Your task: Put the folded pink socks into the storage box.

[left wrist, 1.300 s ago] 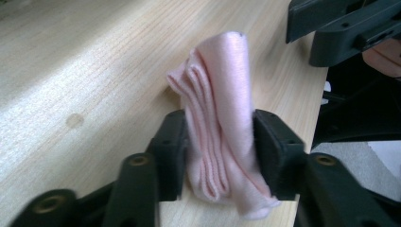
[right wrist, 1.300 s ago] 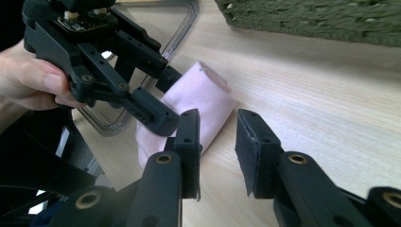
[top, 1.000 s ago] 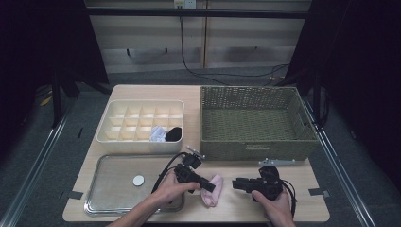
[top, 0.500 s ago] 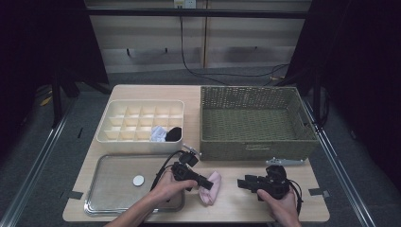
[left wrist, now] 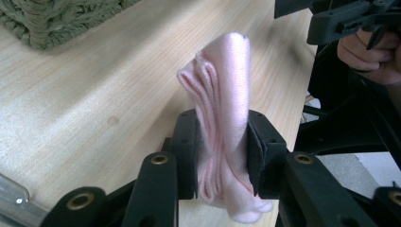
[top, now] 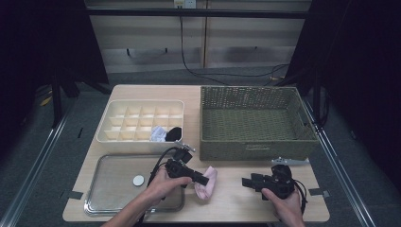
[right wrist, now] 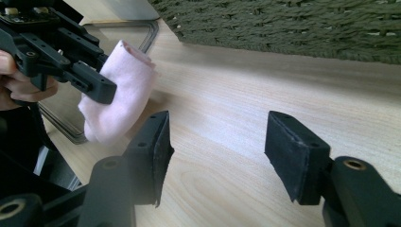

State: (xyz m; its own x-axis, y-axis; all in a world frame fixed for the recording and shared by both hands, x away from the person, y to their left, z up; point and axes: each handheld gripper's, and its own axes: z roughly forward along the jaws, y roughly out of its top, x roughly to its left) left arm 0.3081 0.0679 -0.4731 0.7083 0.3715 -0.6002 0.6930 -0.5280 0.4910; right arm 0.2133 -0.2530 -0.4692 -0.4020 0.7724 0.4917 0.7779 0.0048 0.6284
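**Pink cloth pinched in the left tongs**

The left tongs [left wrist: 221, 156] pinch a folded pink cloth [left wrist: 224, 109] between their pads, its free end sticking out past the tips over the bench [top: 236, 196]. The right tongs [right wrist: 217, 151] stand spread with nothing between them (bare wood shows through the gap), well apart from the cloth, with a woven basket [top: 257, 123] beyond them.

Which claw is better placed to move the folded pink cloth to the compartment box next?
Probably the left claw: it is already shut on the pink cloth. The right claw is open, holds nothing, and sits farther from the compartment box.
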